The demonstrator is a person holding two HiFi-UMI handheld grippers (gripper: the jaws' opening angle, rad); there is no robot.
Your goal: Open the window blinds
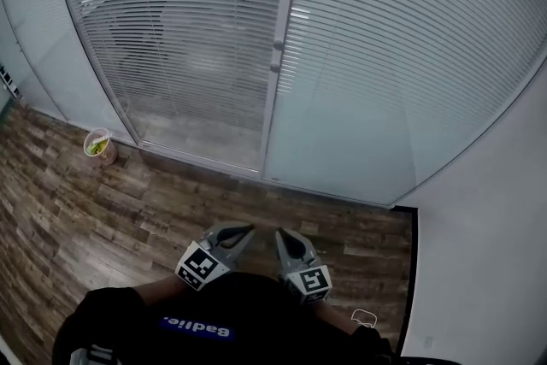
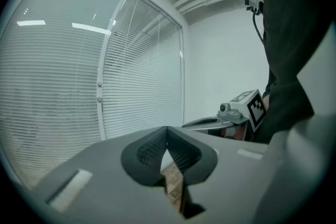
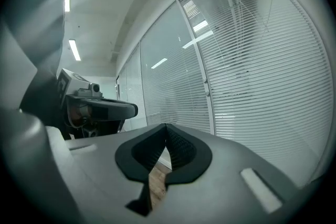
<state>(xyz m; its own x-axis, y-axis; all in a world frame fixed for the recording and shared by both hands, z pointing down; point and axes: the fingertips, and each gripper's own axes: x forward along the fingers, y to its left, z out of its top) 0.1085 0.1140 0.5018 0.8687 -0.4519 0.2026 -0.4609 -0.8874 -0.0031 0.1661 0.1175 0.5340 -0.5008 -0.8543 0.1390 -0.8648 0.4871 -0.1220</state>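
Head cam looks steeply down from up top, so you get the floor [image 1: 68,201], the window blinds [image 1: 188,30] ahead, plus the left hand-held gripper [image 1: 248,230] and right hand-held gripper [image 1: 280,235] near the bottom edge. Each gripper cam rides tight behind its own jaws, roughly level, facing those same blinds from fairly near, and each catches the other one off to the side.

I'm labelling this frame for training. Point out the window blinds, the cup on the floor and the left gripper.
window blinds [image 1: 179,21], head view, slats of the left pane.
cup [image 1: 108,156], head view, its side wall.
left gripper [image 1: 249,229], head view, where its closed fingertips meet.
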